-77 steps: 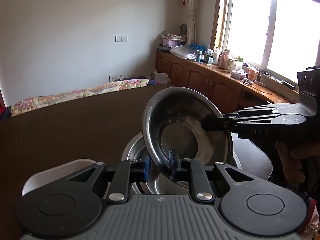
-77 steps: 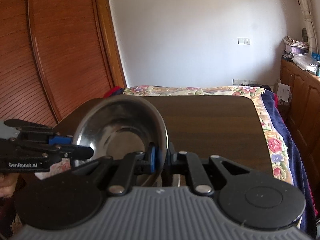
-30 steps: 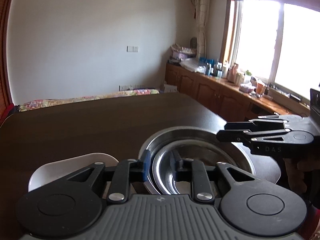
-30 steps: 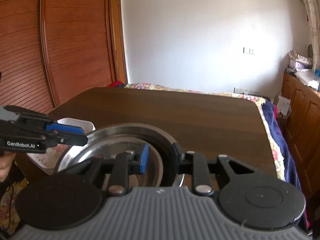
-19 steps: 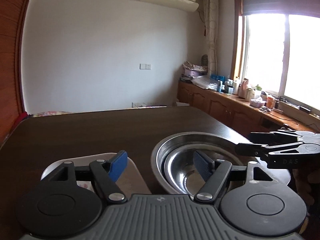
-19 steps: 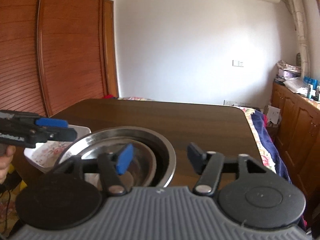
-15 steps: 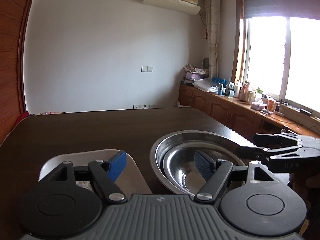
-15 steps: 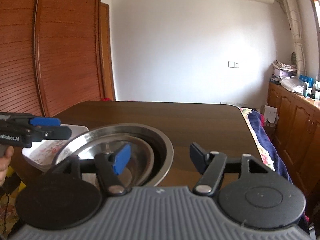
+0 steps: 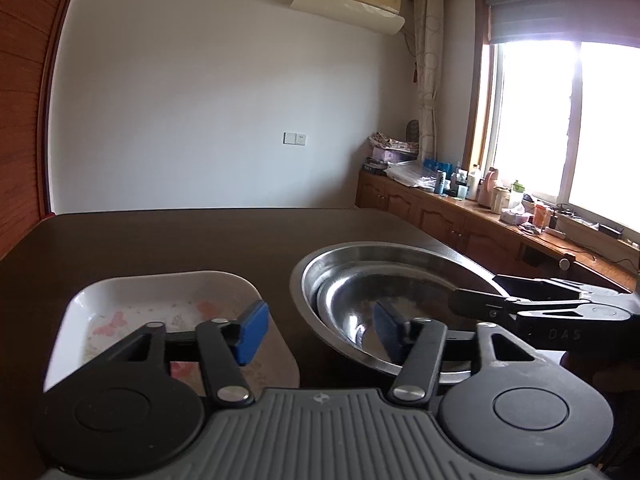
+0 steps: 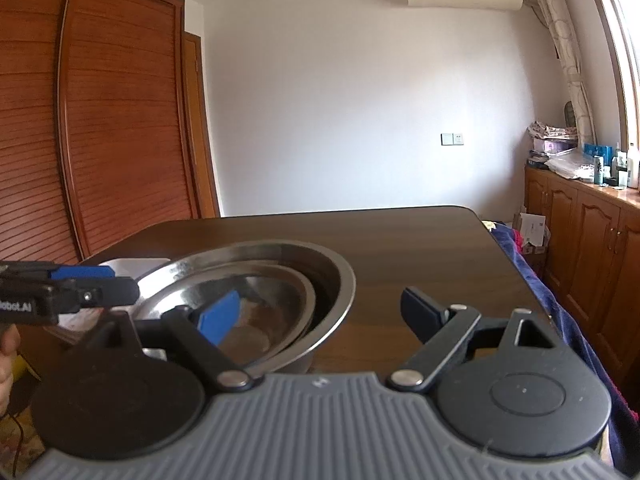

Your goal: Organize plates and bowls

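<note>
A small steel bowl [image 9: 372, 312] sits nested inside a larger steel bowl [image 9: 384, 252] on the dark wooden table [image 9: 180, 240]. A white square plate [image 9: 160, 296] with a pink flower print lies to the left of the bowls. My left gripper [image 9: 320, 328] is open and empty, its jaws straddling the gap between plate and bowls. My right gripper [image 10: 320, 316] is open and empty, over the near right rim of the large bowl [image 10: 336, 276]; the small bowl [image 10: 276, 292] lies inside. Each gripper shows in the other's view, the right [image 9: 520, 308] and the left [image 10: 72, 292].
The table's far edge and right edge [image 10: 492, 240] are in view, with a bed cover beyond. A wooden cabinet counter [image 9: 460, 216] with bottles runs under the window at right. A wooden wardrobe [image 10: 80, 120] stands at left.
The tilted small bowl that both grippers held has been lowered into the large bowl. Both grippers have opened, let go of it and pulled back upward.
</note>
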